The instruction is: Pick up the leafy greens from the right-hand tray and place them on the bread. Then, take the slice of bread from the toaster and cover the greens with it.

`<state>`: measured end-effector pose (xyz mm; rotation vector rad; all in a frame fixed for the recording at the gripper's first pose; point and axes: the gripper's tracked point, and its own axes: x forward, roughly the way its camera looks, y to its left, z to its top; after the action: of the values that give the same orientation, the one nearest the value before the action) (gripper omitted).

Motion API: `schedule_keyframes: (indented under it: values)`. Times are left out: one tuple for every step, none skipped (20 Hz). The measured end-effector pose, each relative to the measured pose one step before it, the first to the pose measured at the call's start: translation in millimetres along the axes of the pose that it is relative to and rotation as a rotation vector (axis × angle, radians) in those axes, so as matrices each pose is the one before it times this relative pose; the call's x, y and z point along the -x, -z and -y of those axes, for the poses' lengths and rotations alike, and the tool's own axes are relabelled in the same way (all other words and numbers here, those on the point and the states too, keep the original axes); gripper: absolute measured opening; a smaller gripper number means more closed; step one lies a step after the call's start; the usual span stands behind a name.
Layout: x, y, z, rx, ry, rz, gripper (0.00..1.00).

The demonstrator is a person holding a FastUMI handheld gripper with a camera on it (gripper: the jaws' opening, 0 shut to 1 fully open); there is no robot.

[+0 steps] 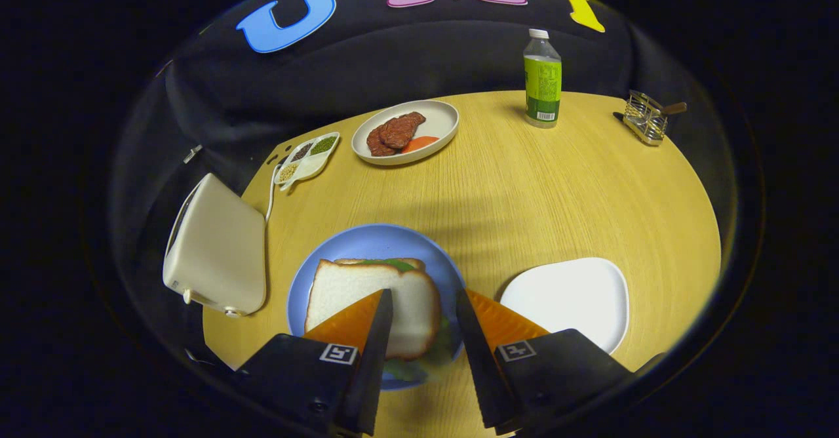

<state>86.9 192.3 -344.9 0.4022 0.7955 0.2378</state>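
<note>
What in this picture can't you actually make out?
- Greens: only a green edge peeks from under the top bread slice on the blue plate.
- Near edge of the bread: covered by the open gripper fingers.
- Toaster slot: faces away, so its contents are hidden.
- Bottle label: too small to read.
- Divided dish: fillings too small to identify.

A round table (524,189) is set before the booth wall. At its near middle a plate (314,274) is placed, and on it a top slice of bread (367,300) is laid over leafy greens (390,264) and a lower slice. The gripper (425,307) is held above the plate's near right part, its fingers parted with nothing between them. A toaster (216,248) is stood left of the plate, an empty tray (570,297) right of it. Farther off, a divided dish (308,157) is set at the left, a plate of meat (406,131) just right of it, a bottle (542,80) at the far right, and a wire rack (645,120) beyond that.
</note>
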Motion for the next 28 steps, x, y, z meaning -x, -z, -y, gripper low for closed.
schedule_keyframes:
  values:
    - [4.87,-5.78,2.12,0.00753,0.00259,0.01728,0.62]
    - [4.16,-5.61,2.22,0.00657,0.00233,0.01865,0.62]
    - [4.71,-5.01,2.65,0.00594,0.00120,0.01628,0.62]
    - [5.43,-4.52,2.62,0.00730,-0.00108,0.01206,0.63]
    - [5.32,-3.64,2.38,0.00954,-0.00088,0.00943,0.62]
    - [5.53,-5.41,3.26,0.01139,0.00104,0.01378,0.63]
    - [5.24,-6.51,1.23,0.01161,-0.00412,0.02059,0.64]
    - [6.20,-6.32,-0.05,0.01275,-0.00623,0.02046,0.65]
    - [5.80,-6.05,0.09,0.01553,-0.00441,0.01832,0.72]
    - [5.82,-5.65,-0.80,0.01636,-0.00531,0.01670,0.77]
    - [6.30,-7.42,-1.73,0.01558,-0.00490,0.01853,0.81]
    - [10.57,-10.56,-3.02,0.01509,-0.01199,0.02058,0.83]
    - [3.39,-5.97,-4.01,0.01339,-0.00875,0.01874,0.90]
    - [8.56,-10.88,-4.95,0.01654,-0.01300,0.02323,0.94]
    - [5.51,-8.72,-4.80,0.01046,-0.00806,0.02134,0.99]
    - [6.33,-10.95,-4.81,0.00806,-0.00978,0.02293,0.99]
    - [6.80,-10.79,-5.58,0.00180,-0.00653,0.02329,0.99]
    - [7.11,-11.04,-5.83,-0.00044,-0.00729,0.02498,0.99]
    - [6.76,-10.62,-5.36,-0.00095,-0.00743,0.02319,0.99]
    - [6.77,-9.76,-3.16,0.00067,-0.00280,0.02269,0.99]
    - [6.33,-7.89,-3.71,0.00112,-0.00256,0.02079,0.99]
    - [6.76,-7.70,-2.71,0.00229,-0.00111,0.01898,0.99]
    - [6.36,-6.47,-2.07,0.00389,-0.00090,0.01934,0.99]
    - [7.14,-7.36,-2.51,0.00549,-0.00292,0.02071,0.99]
    - [6.83,-5.81,0.20,0.01901,0.00276,0.01920,0.99]
    - [5.94,-3.74,1.36,0.02352,0.00500,0.01499,0.99]
    - [6.75,-5.21,-0.46,0.02568,0.00000,0.01350,0.99]
    - [7.52,-5.94,-0.54,0.02898,0.00237,0.01587,0.99]
